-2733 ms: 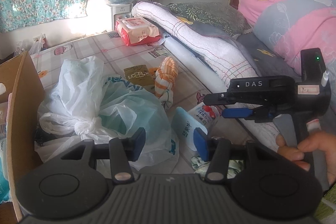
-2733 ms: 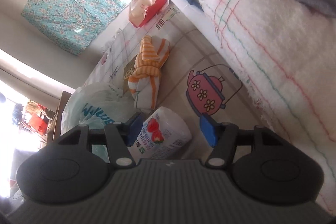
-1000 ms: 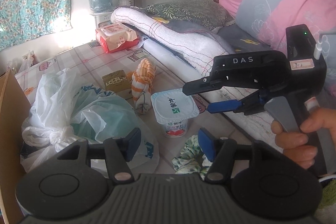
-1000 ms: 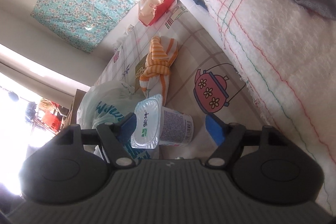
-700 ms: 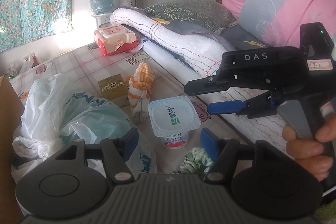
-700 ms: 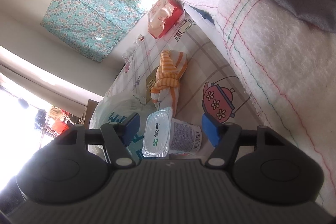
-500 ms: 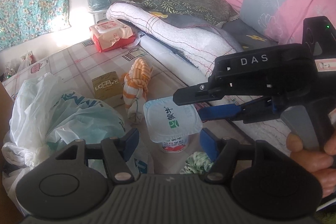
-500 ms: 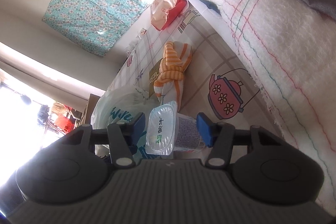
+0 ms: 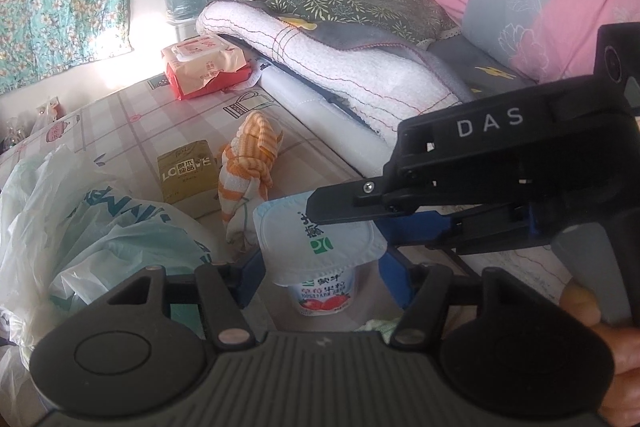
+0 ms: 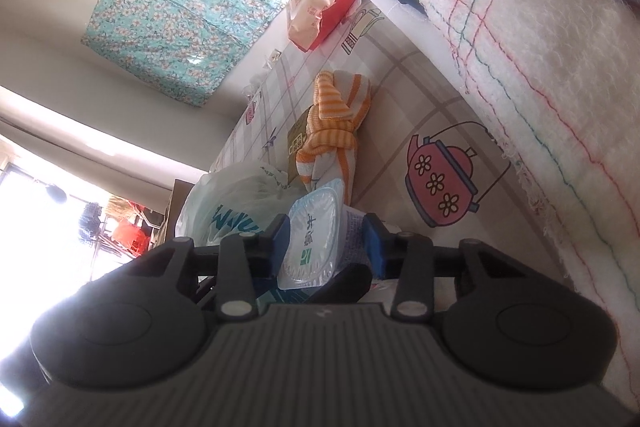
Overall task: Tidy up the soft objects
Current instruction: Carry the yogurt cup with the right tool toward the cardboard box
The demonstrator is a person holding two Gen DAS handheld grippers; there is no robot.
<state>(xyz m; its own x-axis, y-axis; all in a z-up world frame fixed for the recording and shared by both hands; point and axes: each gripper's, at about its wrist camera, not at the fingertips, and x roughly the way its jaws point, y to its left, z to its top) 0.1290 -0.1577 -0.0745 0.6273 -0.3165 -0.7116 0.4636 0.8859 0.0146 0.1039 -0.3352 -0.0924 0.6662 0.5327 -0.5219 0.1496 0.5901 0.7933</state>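
Left wrist view: a yogurt cup (image 9: 320, 251) stands upright on a checked cloth (image 9: 132, 123) with teapot prints, between the spread blue pads of the left tool (image 9: 320, 281), which do not touch it. Part of its foil lid is hidden by the black finger of the right tool (image 9: 362, 215), which reaches in from the right, held by a hand (image 9: 600, 339) cut off at the frame edge. Beyond the cup lie a knotted orange striped cloth (image 9: 250, 163), a yellow tissue pack (image 9: 186, 171) and, farther off, a red wipes pack (image 9: 206, 69). Crumpled plastic bags (image 9: 92, 227) fill the left side. A folded white blanket (image 9: 340, 63) lies along the right. A scrap of green patterned fabric (image 9: 378, 325) peeks out just behind the tool body, mostly hidden.

Right wrist view, rolled sideways: the right tool (image 10: 326, 245) is closing on the yogurt cup (image 10: 316, 239), one pad over the lid, the other at its base. Whether the pads already press on it cannot be made out. A dark finger of the other tool crosses in front of the cup's near edge.
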